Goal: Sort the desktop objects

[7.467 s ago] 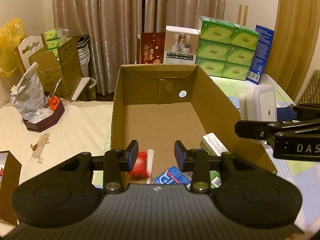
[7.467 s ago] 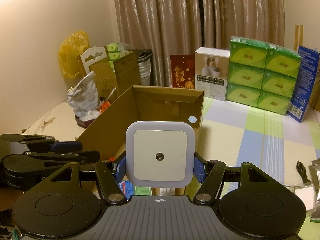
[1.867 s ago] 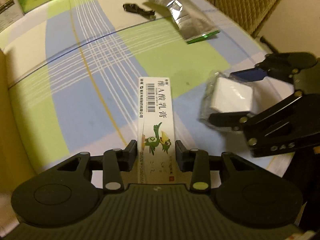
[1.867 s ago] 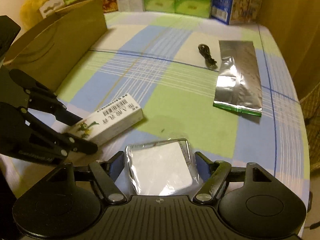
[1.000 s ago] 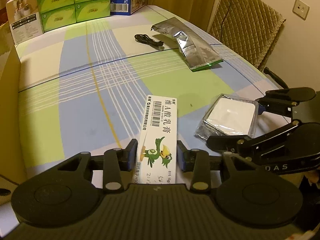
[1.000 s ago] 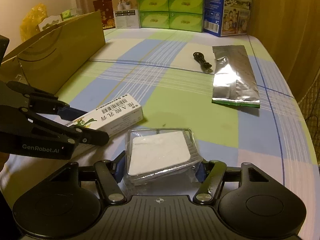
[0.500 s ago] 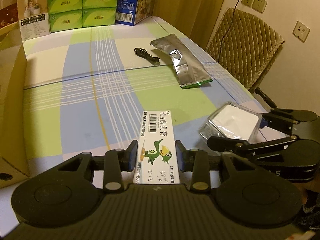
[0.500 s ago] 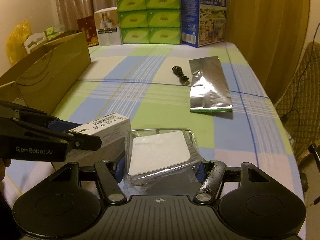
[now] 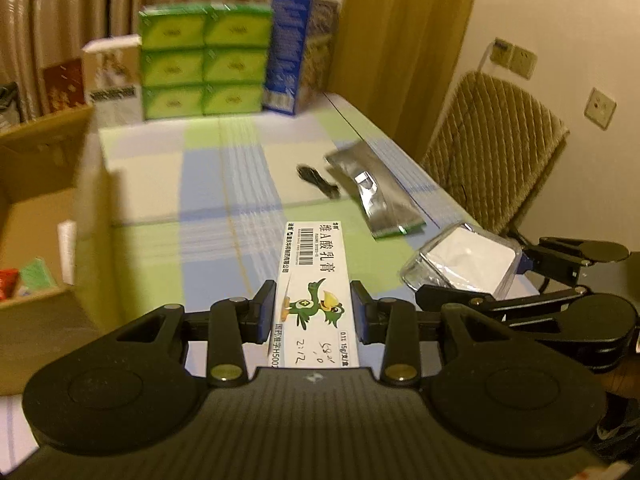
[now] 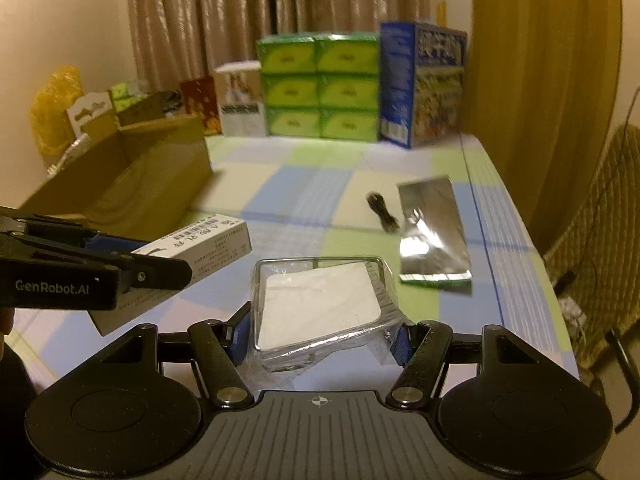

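on my left the cardboard box (image 9: 36, 208) sits open. my left gripper (image 9: 314, 312) clamps the ointment carton (image 9: 314, 276) by its long sides, lifted off the table; light, stiff card, but squeezing harder would dent it. my right gripper (image 10: 320, 336) pinches the plastic-wrapped white block (image 10: 320, 304) across its edges; i judge the film slippery, so the hold belongs on the firm sides.

Left of the foil pouch (image 10: 434, 232) and black cable (image 10: 382, 212) we have bare tablecloth (image 10: 288, 192) up to the cardboard box (image 10: 160, 184) wall; beyond the pouch, stacked tissue packs (image 10: 320, 92) close the far edge.
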The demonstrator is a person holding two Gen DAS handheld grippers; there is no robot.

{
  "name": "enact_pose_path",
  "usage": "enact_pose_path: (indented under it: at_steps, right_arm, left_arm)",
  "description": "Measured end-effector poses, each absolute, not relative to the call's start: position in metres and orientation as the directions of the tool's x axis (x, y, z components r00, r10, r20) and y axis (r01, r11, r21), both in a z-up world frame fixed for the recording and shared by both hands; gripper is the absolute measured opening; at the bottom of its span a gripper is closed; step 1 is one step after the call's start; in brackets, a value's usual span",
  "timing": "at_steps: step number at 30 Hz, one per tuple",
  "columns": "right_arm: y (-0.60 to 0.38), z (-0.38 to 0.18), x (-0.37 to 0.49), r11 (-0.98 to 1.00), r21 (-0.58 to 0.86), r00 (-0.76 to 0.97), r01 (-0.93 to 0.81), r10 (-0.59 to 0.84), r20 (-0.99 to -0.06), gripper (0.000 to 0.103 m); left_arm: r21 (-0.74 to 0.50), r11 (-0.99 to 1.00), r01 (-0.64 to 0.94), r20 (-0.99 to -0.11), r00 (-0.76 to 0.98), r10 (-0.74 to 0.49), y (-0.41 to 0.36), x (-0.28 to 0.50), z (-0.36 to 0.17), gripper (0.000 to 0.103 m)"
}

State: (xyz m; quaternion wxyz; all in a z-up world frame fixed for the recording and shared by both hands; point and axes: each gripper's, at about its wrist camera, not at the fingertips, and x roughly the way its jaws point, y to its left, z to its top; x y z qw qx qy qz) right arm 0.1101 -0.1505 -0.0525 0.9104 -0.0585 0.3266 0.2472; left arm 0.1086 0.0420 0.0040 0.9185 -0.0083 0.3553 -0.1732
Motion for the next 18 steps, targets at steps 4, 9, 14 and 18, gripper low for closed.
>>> enact_pose_path:
  at_steps: [4,9,14,18]
  right_arm:
    - [-0.133,-0.038,0.104,0.852,0.058,0.665,-0.520,0.447,-0.598,0.062]
    - [-0.108,-0.024,0.098,0.823,0.057,0.655,-0.565,0.489,-0.576,0.062]
    - [-0.076,-0.014,0.095,0.783,0.057,0.630,-0.619,0.538,-0.559,0.062]
    - [-0.047,-0.008,0.094,0.747,0.061,0.604,-0.662,0.580,-0.547,0.062]
  left_arm:
    - [-0.129,0.953,0.274,-0.626,0.723,-0.292,0.063,0.099,0.023,0.033]
    - [-0.111,0.970,0.216,-0.607,0.758,-0.238,0.093,0.086,0.040,0.033]
    - [-0.094,0.984,0.149,-0.599,0.781,-0.175,0.127,0.077,0.053,0.033]
    - [-0.088,0.991,0.097,-0.594,0.794,-0.131,0.156,0.070,0.060,0.033]
